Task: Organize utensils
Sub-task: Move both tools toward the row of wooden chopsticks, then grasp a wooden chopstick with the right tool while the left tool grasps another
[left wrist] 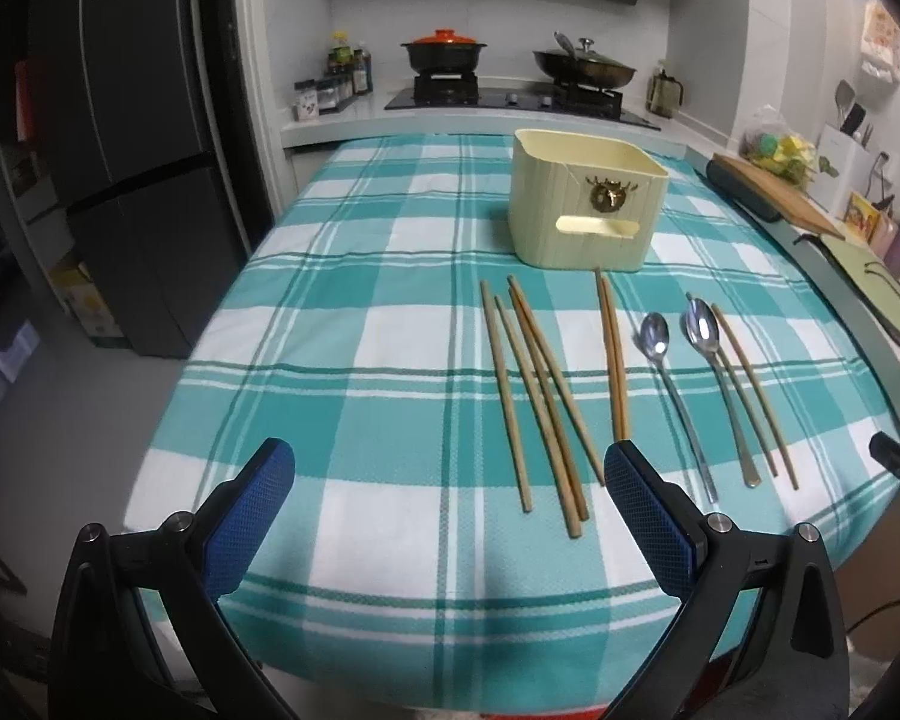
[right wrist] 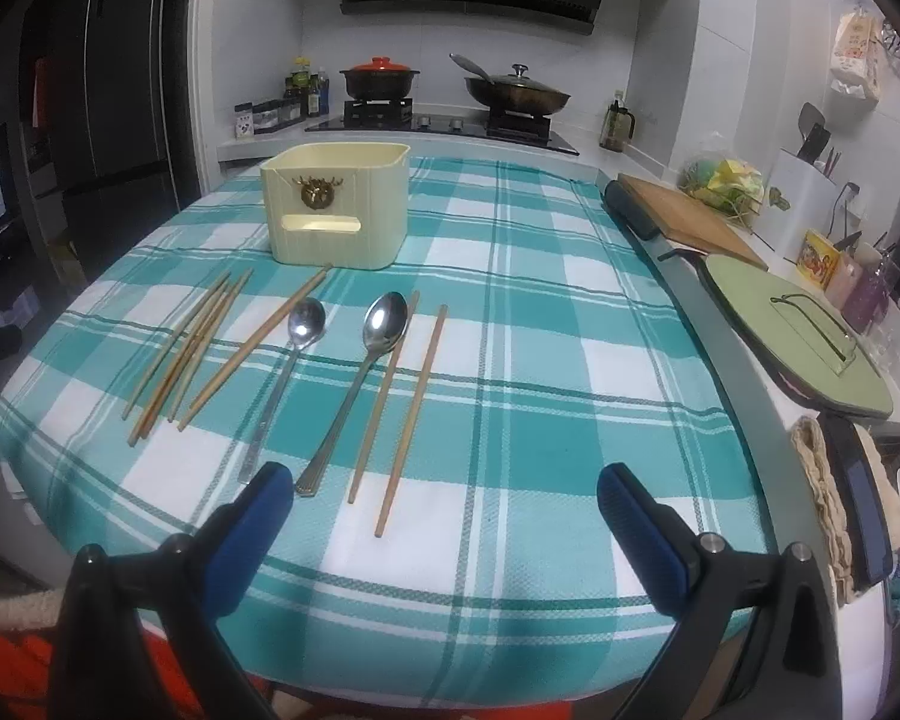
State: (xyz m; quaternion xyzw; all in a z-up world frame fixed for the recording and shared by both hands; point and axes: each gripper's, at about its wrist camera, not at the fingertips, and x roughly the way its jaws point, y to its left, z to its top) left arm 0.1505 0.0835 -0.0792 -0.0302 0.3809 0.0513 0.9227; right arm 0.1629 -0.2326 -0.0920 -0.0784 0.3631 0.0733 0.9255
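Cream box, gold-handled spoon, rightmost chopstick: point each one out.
cream box (right wrist: 336, 222): right wrist view, on its front wall.
gold-handled spoon (right wrist: 384, 317): right wrist view, on its bowl.
rightmost chopstick (right wrist: 414, 414): right wrist view, on the middle of its shaft.

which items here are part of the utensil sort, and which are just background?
Job items:
- chopsticks, loose on the checked cloth
- two metal spoons
- cream holder box, empty as far as visible
- left tool and right tool, both open, holding nothing

Just lying about:
- red-lidded pot
- lidded wok
- cutting board
- spice bottles
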